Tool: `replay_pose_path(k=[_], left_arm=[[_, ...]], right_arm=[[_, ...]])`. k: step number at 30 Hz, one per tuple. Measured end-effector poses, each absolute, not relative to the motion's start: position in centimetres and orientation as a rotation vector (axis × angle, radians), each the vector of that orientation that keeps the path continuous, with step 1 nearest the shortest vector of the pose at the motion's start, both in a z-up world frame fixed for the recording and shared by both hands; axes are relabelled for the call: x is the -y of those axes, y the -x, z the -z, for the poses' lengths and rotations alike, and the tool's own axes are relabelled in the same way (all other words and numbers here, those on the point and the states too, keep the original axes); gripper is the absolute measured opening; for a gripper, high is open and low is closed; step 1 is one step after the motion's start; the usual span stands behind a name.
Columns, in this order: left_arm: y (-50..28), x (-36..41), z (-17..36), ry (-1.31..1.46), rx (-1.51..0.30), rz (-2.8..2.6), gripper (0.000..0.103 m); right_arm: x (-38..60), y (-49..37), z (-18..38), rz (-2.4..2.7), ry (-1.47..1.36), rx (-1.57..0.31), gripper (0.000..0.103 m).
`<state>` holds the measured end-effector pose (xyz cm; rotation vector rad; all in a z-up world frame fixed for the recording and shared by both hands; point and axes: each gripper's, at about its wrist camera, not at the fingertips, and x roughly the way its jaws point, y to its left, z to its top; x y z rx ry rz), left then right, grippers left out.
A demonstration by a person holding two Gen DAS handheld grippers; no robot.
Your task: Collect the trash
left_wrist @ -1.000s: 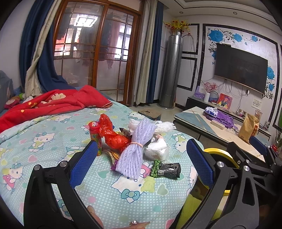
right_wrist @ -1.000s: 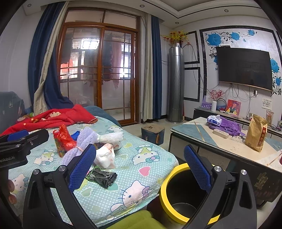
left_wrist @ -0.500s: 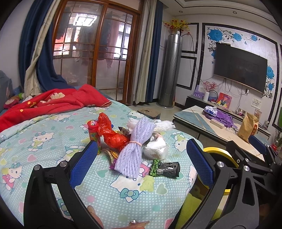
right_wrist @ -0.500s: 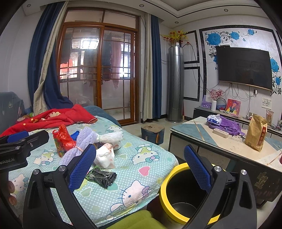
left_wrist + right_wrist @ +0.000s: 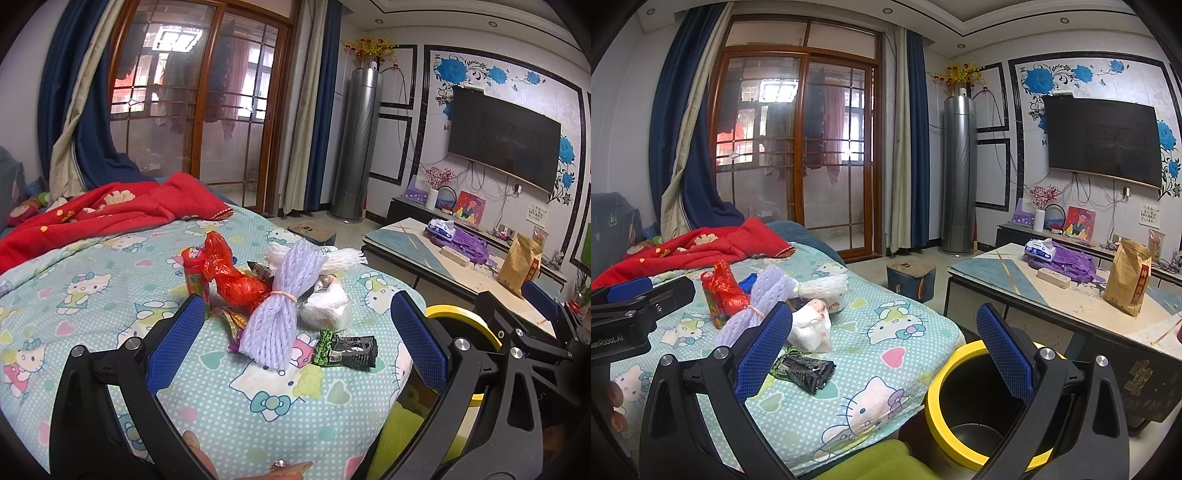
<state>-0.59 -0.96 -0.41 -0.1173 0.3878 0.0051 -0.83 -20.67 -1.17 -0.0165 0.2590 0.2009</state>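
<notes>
While both grippers gape wide and empty: trash pile on bed (image 5: 110, 314).
Net bundle (image 5: 280, 306): soft, probably light; take at its banded waist.

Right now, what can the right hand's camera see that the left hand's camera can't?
Only the right wrist view looks down into the bin, showing its dark inside, and it catches the left gripper from the side. Only the left wrist view shows the colourful wrappers tucked under the purple net. Both show the bed with the pile: red bag, white bag, dark wrapper. Both grippers are open and empty; the right gripper hangs over the gap between bed and bin.
</notes>
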Motion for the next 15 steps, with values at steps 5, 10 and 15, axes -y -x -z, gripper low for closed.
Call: replay_pose_path(k=[5,10,15], left_arm=[[0.5,0.9,0.4,0.119,-0.388,-0.006,0.092],[0.5,0.2,0.9,0.141,-0.393,-0.030,0.092],[0.2,-2.0,1.2,0.173,-0.395,-0.065,0.092]], right_arm=[[21.0,0.7,1.3,-0.206,0.018,-0.259,0.097],[19.8,0.6,1.9,-0.257,0.039,-0.255,0.097],[18.5,0.6,1.7,-0.328,0.076,-0.267,0.097]])
